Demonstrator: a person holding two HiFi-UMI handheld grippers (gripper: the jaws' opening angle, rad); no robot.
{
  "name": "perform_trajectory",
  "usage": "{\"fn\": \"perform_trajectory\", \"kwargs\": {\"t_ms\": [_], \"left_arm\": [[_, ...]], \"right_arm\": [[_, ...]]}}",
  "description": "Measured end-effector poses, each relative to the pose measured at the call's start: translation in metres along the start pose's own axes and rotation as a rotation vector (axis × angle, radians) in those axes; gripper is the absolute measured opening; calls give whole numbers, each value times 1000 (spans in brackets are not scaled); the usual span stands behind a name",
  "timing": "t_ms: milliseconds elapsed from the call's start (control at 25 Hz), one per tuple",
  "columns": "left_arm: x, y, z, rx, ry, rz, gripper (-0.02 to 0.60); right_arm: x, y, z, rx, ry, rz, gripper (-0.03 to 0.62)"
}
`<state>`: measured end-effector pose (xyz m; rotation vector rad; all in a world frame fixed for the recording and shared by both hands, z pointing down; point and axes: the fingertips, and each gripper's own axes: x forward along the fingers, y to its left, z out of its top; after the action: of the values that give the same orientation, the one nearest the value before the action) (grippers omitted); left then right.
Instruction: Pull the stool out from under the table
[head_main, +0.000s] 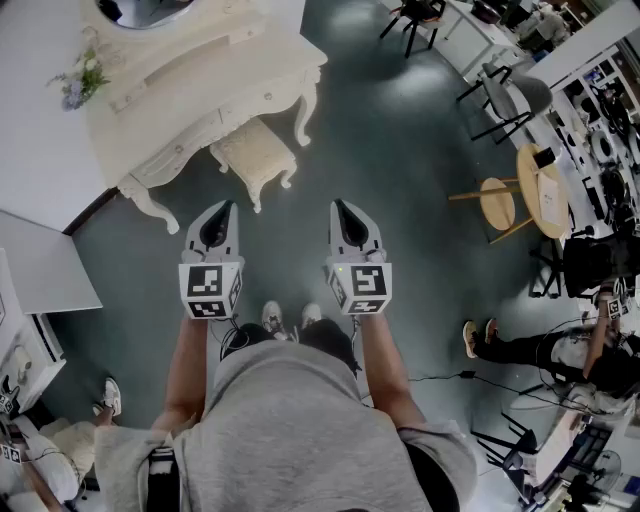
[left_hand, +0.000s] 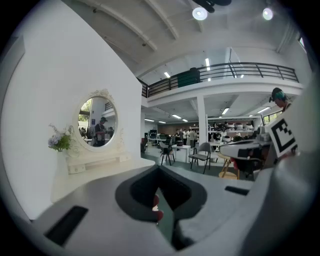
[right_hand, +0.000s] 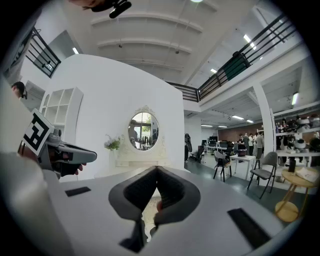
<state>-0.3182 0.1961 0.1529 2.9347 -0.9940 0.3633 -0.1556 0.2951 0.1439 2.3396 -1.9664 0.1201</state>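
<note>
A cream upholstered stool with carved legs stands half under the white dressing table, its near end sticking out toward me. My left gripper is shut and empty, held in the air just short of the stool's near edge. The right gripper is shut too, level with the left one and to the right of the stool over the bare floor. In the right gripper view the table's oval mirror and a bit of the stool show past the closed jaws. The left gripper view shows the mirror at left.
A white wall panel runs along the left. A round wooden side table and grey chairs stand at the right. A person sits on the floor at the right. My own shoes are below the grippers on the dark floor.
</note>
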Motion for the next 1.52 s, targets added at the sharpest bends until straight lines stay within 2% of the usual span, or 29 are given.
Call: {"fn": "perform_trajectory", "kwargs": {"t_ms": [440, 800, 1120, 1320, 1520], "left_arm": [[0, 17, -5, -1, -11, -13, 3], [28, 17, 4, -9, -16, -19, 3], [93, 28, 4, -23, -7, 31, 3], [152, 37, 5, -34, 42, 87, 3], [209, 41, -1, -80, 101, 145, 3]], "right_arm": [[10, 19, -5, -5, -4, -7, 14], [36, 1, 3, -3, -13, 1, 14], [100, -42, -6, 12, -11, 39, 14], [163, -74, -11, 44, 10, 112, 14], [227, -106, -27, 71, 70, 201, 14]]}}
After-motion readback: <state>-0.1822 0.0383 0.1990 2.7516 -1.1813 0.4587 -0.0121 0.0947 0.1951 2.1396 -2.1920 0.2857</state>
